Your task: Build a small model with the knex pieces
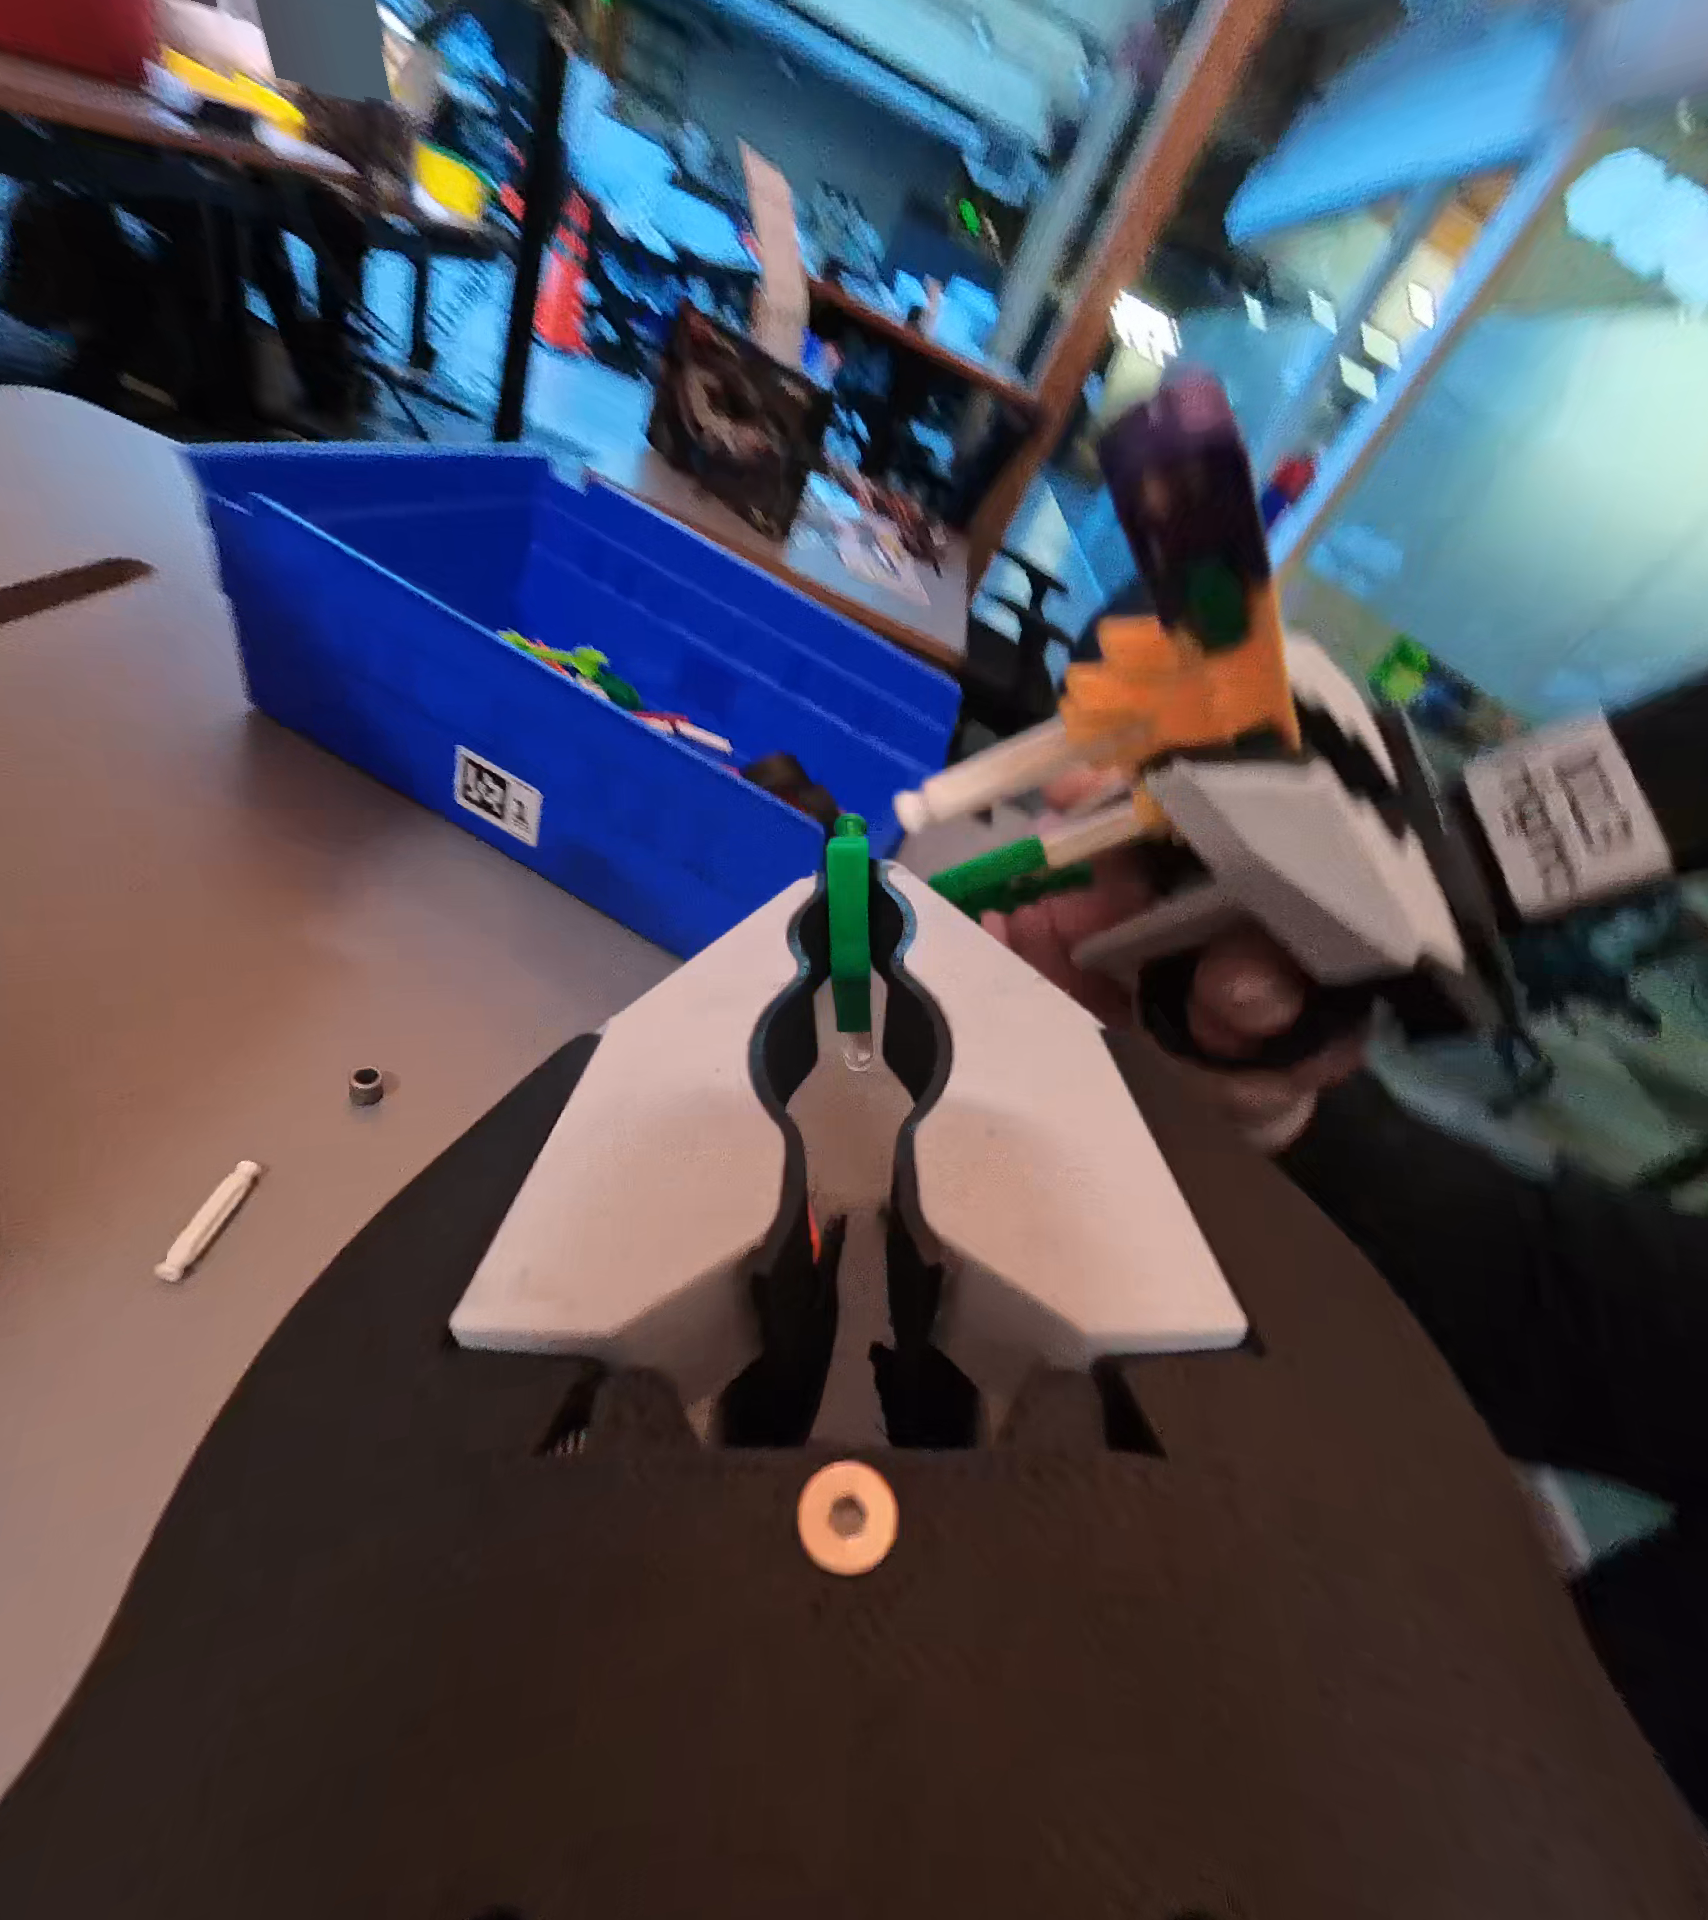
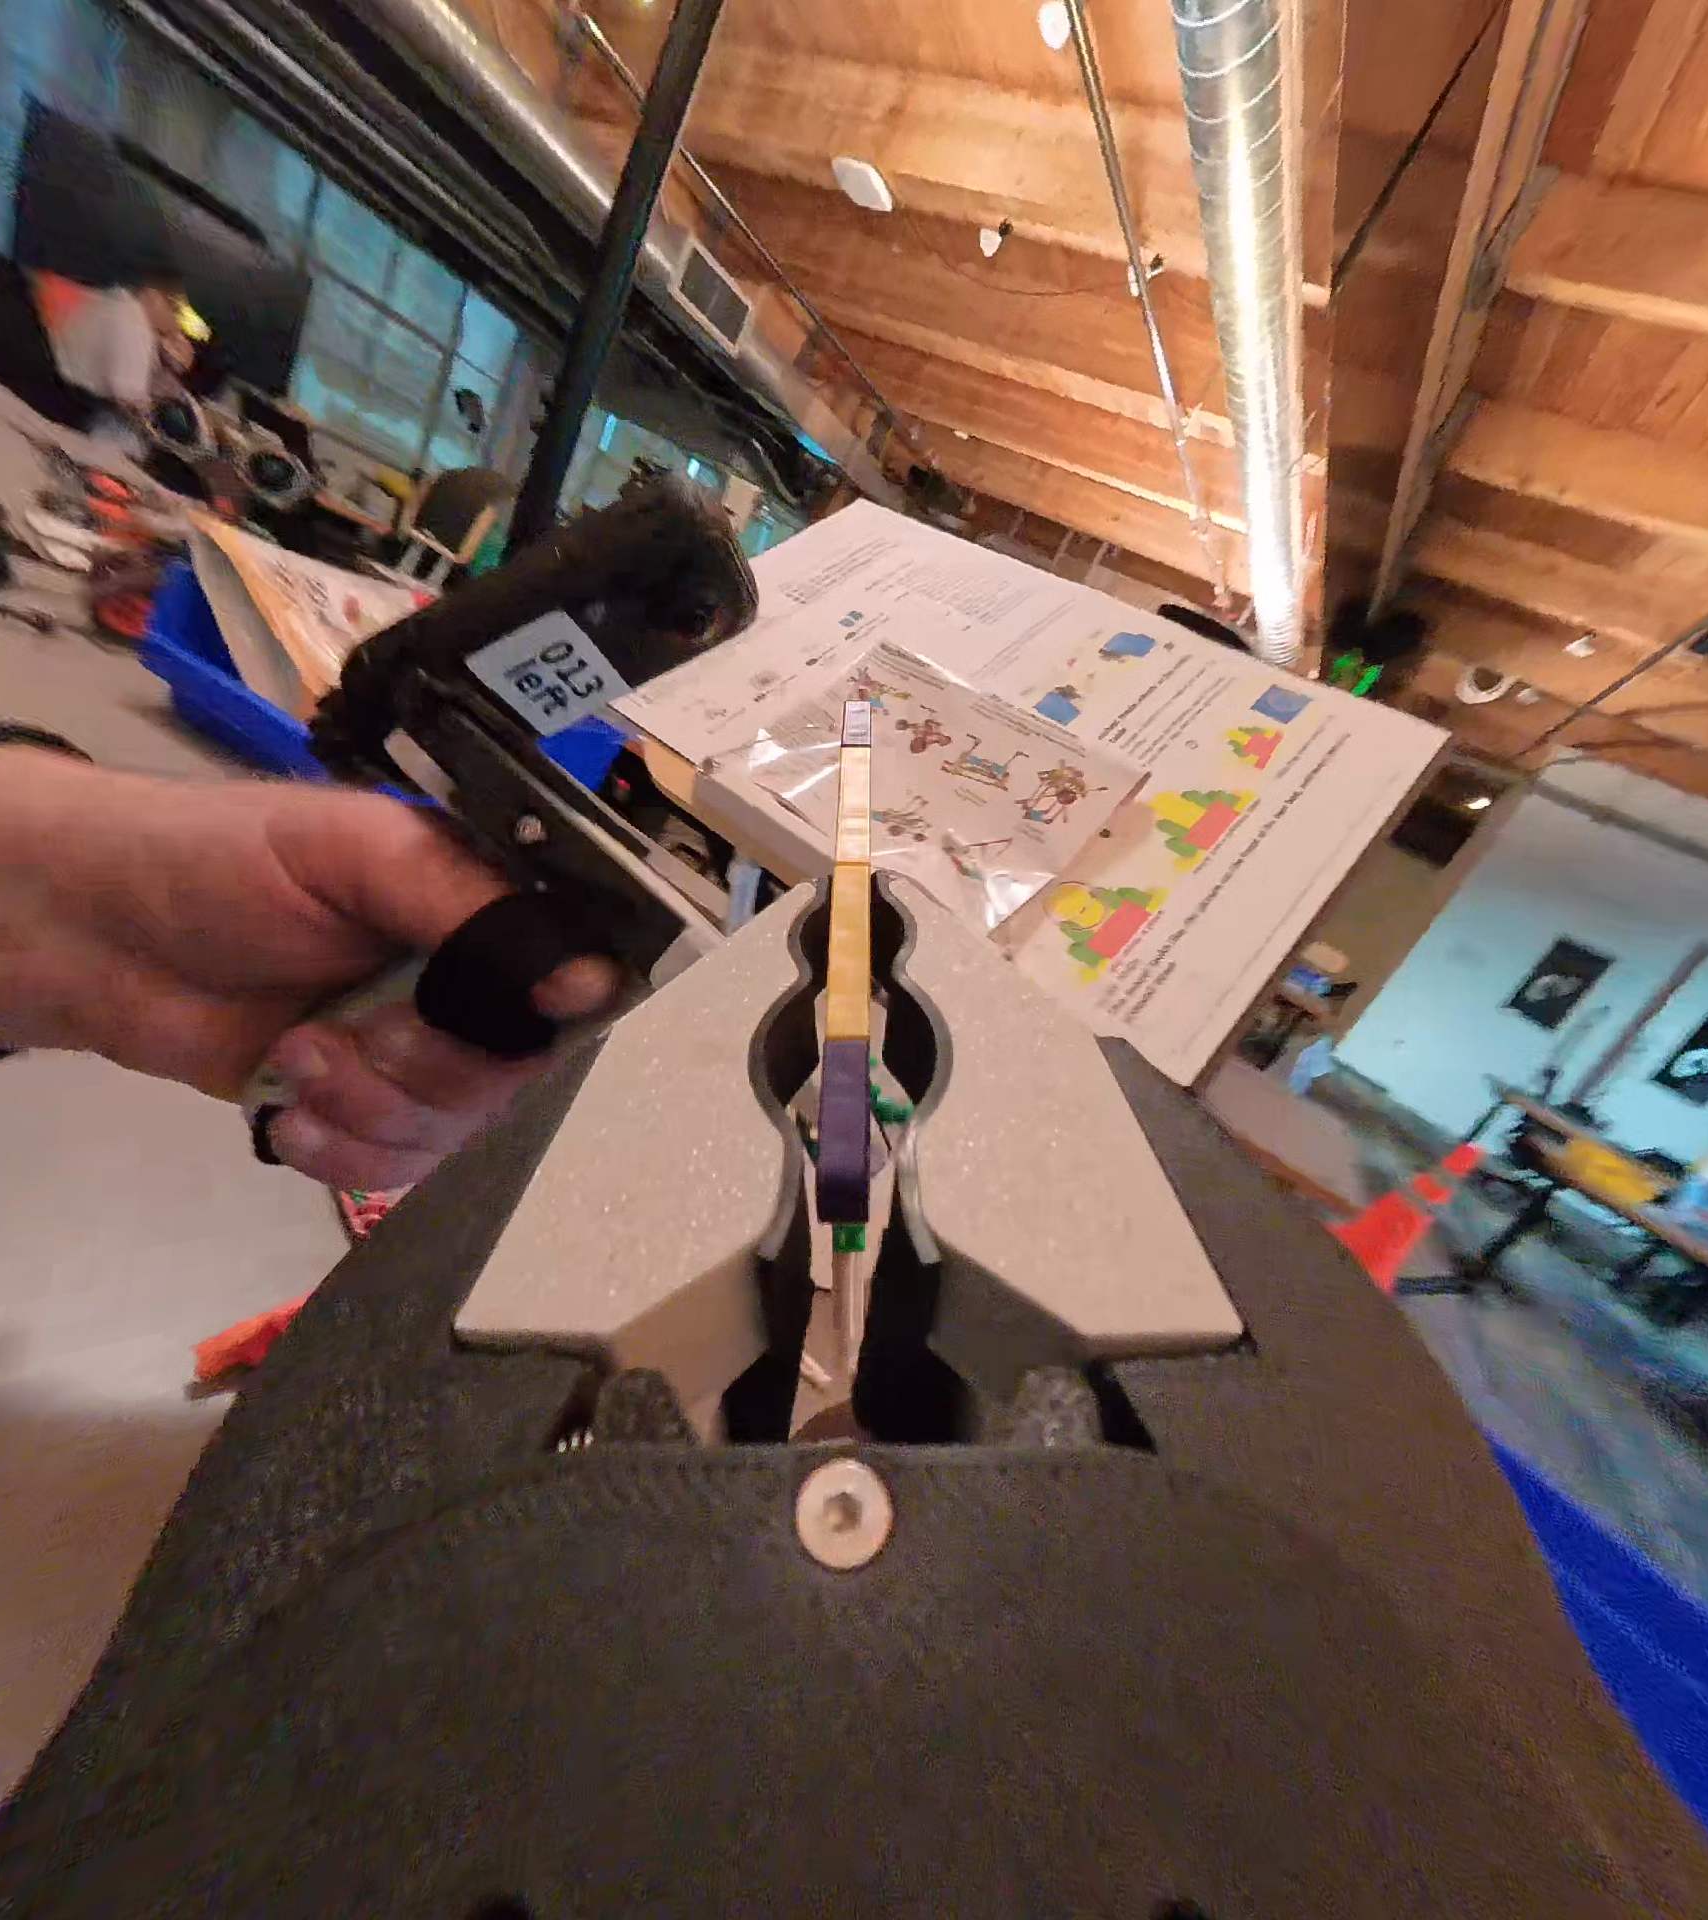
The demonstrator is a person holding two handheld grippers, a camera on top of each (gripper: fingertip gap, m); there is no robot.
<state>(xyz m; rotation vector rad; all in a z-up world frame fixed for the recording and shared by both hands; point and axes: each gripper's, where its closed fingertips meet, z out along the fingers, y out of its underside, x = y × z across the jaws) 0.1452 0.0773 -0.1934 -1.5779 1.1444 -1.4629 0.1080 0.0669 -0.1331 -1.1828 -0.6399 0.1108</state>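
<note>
A green peg point(image 1: 848, 914) stands pinched upright between the closed fingertips of the left gripper point(image 1: 850, 904), its clear lower tip hanging in the gap between the fingers. To the left of that gripper, on the grey surface point(image 1: 102, 883), lie a pale rod point(image 1: 206, 1221) and, nearer the gripper, a small dark ring point(image 1: 367, 1086), the two apart from each other. Ahead and slightly left sits a blue bin point(image 1: 476, 665) holding a scatter of small coloured parts point(image 1: 611, 681). To the right, raised off the surface, the right gripper point(image 1: 1245, 769) carries a blurred construction-toy assembly point(image 1: 1182, 623) of orange and purple plates with white and green rods pointing toward the left gripper.

In the right wrist view, the right gripper point(image 2: 850, 904) is clamped on this assembly point(image 2: 848, 966), seen edge-on as a thin yellow and purple strip. To its left a hand point(image 2: 206, 914) grips the left gripper's handle. Ahead stands a tilted sheet of printed instructions point(image 2: 1089, 727), a clear bag point(image 2: 933, 769) lying on it.
</note>
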